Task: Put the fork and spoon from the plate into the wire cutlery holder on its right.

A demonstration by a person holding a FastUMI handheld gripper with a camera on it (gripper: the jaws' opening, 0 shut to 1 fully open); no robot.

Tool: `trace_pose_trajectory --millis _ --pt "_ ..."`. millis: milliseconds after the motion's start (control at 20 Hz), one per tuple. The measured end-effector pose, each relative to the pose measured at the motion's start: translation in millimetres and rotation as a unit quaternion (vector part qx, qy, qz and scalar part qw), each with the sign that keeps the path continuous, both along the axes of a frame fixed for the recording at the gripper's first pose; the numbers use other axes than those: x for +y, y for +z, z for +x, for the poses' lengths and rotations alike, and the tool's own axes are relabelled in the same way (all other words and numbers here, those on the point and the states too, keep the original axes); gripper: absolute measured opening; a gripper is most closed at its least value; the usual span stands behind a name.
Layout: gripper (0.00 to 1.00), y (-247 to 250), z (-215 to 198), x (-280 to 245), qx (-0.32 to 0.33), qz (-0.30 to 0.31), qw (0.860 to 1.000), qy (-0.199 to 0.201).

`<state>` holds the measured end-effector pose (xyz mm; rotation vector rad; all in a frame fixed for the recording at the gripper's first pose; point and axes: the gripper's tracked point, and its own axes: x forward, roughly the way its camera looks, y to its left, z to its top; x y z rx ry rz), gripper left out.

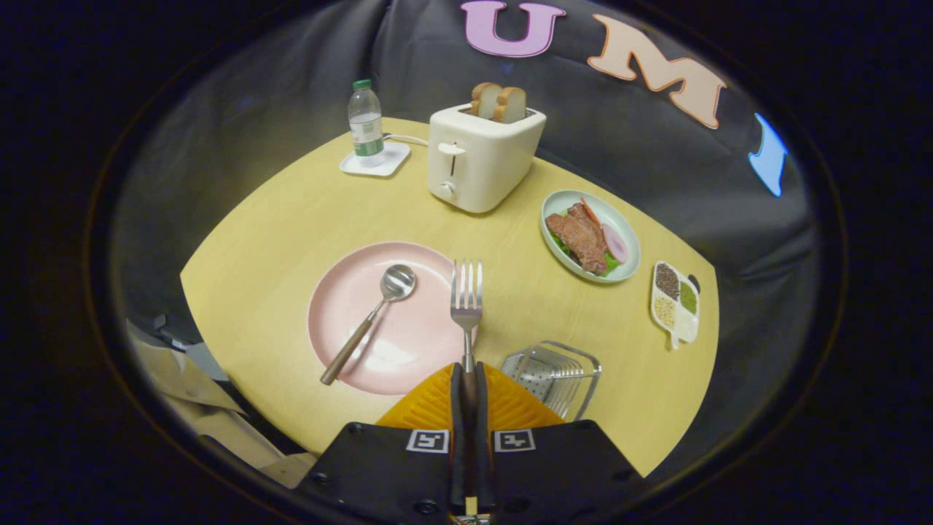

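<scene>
My gripper (467, 385) is shut on the fork (466, 299), both fingers pressing its handle. The fork juts forward from the fingers, tines ahead, lifted above the right rim of the pink plate (342, 292). A spoon (372, 317) with a brown handle lies on the plate, bowl toward the toaster, left of the fingers. The wire cutlery holder (557, 372) stands on the table just right of the fingers, below the camera, its open top showing.
On the round wooden table (277, 219) beyond the plate stand a white toaster (481, 157) with bread, a water bottle (366, 124) on a coaster, a plate of meat and salad (590, 237) and a small divided dish (676, 302) at right.
</scene>
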<state>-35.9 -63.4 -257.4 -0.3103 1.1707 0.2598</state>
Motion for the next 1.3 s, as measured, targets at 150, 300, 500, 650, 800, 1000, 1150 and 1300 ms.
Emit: trace_pose_trajectory --millis 150,300,500,650,800,1000,1150,1300 --pt "0.08 7.9 -6.1 -14.4 0.011 0.004 1.0 -0.001" --pt "0.09 13.1 -12.4 -34.5 0.023 -0.004 1.0 0.002" --pt "0.08 16.3 -20.7 -62.5 0.043 -0.014 0.999 0.001" --pt "0.09 16.2 -26.8 -77.7 0.057 -0.013 0.998 0.007" --pt "0.09 13.1 -33.6 -90.8 0.076 -0.013 0.997 0.014" --pt "0.08 9.3 -41.0 -104.2 0.104 -0.017 0.994 0.027" --pt "0.09 5.8 -41.7 -104.5 0.13 -0.016 0.99 0.046" --pt "0.09 -2.1 -39.5 -107.5 0.162 -0.02 0.985 0.054"
